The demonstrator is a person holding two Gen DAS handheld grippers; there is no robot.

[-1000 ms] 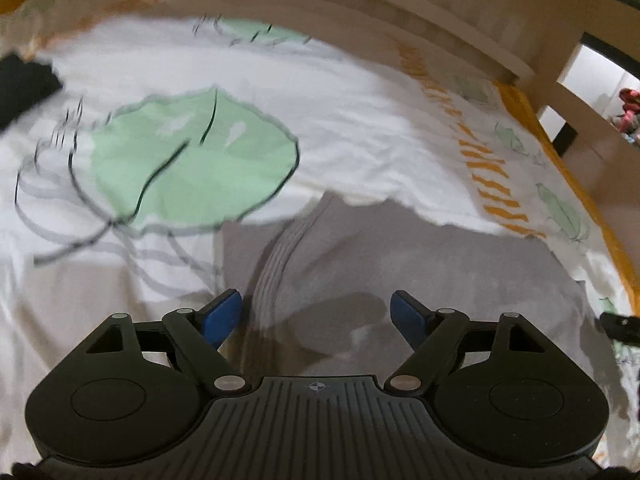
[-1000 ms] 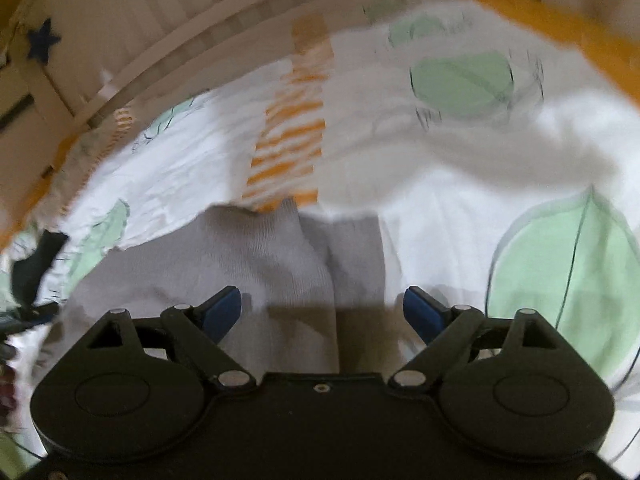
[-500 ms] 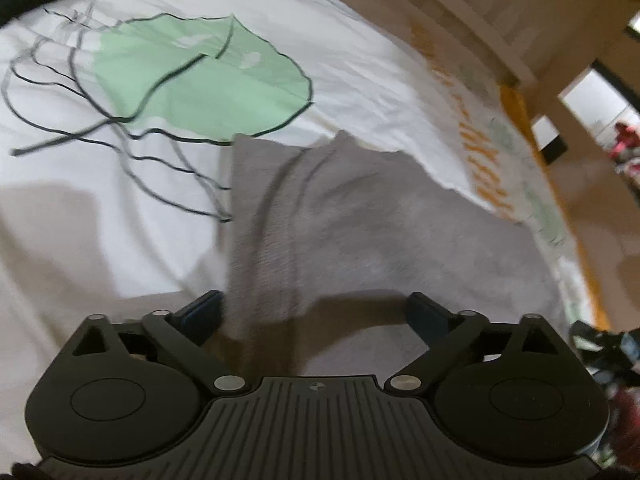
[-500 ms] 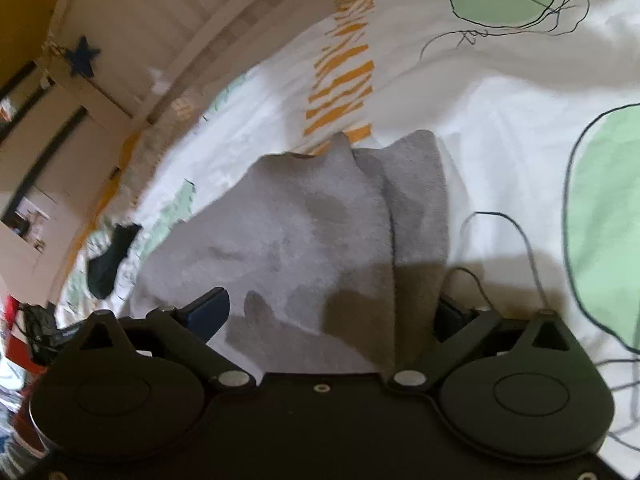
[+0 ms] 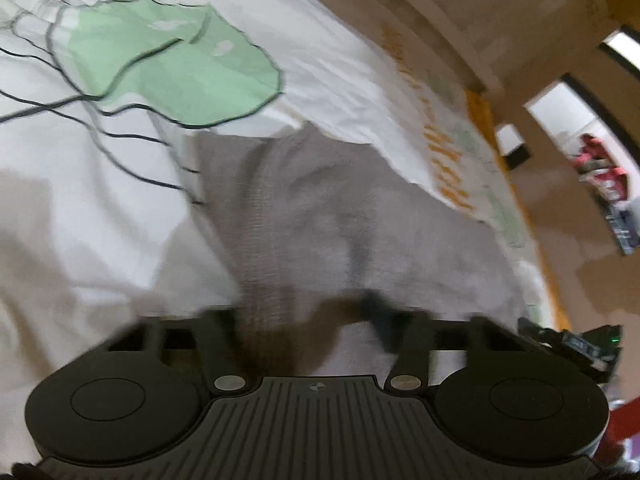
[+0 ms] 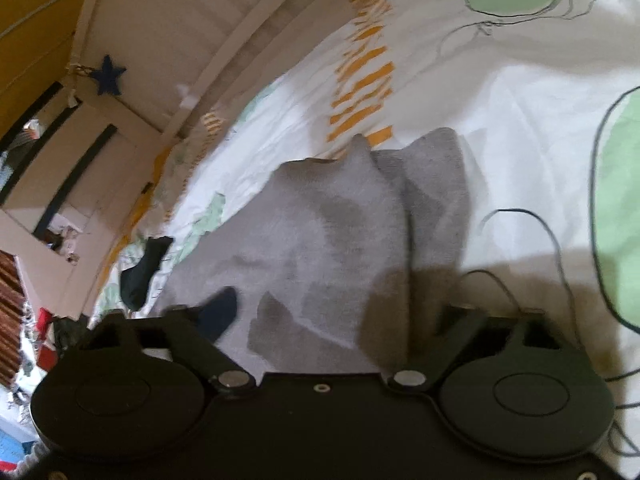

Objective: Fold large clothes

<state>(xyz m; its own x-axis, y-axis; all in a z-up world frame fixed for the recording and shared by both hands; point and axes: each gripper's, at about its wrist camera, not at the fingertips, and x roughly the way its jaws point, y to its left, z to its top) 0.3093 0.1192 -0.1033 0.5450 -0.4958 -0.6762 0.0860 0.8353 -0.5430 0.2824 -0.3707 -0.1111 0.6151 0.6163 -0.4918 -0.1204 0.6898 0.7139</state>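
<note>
A grey knitted garment [image 5: 340, 220] lies flat on a white duvet [image 5: 100, 200] printed with green leaves. My left gripper [image 5: 300, 316] sits low over the garment's near edge. Its jaws are closing, blurred, with the ribbed band [image 5: 272, 280] bunched between the fingers, and a gap still shows. In the right wrist view the same garment [image 6: 320, 240] fills the middle. My right gripper [image 6: 334, 320] straddles its near edge where a folded strip [image 6: 436, 208] lies on the right. Its jaws are closing too, still well apart, and the blue left pad [image 6: 220, 312] rests on cloth.
A pale wooden bed rail [image 5: 440, 8] curves along the far side of the duvet [image 6: 520, 120]. A dark piece of cloth [image 6: 144, 272] lies near the bed's edge. Beside the bed are a black device with a green light [image 5: 572, 344] and shelves [image 6: 60, 184].
Both grippers sank onto the grey garment's near edge and tilted. Their jaws first spread wide around the cloth and now stand narrower, the left more than the right.
</note>
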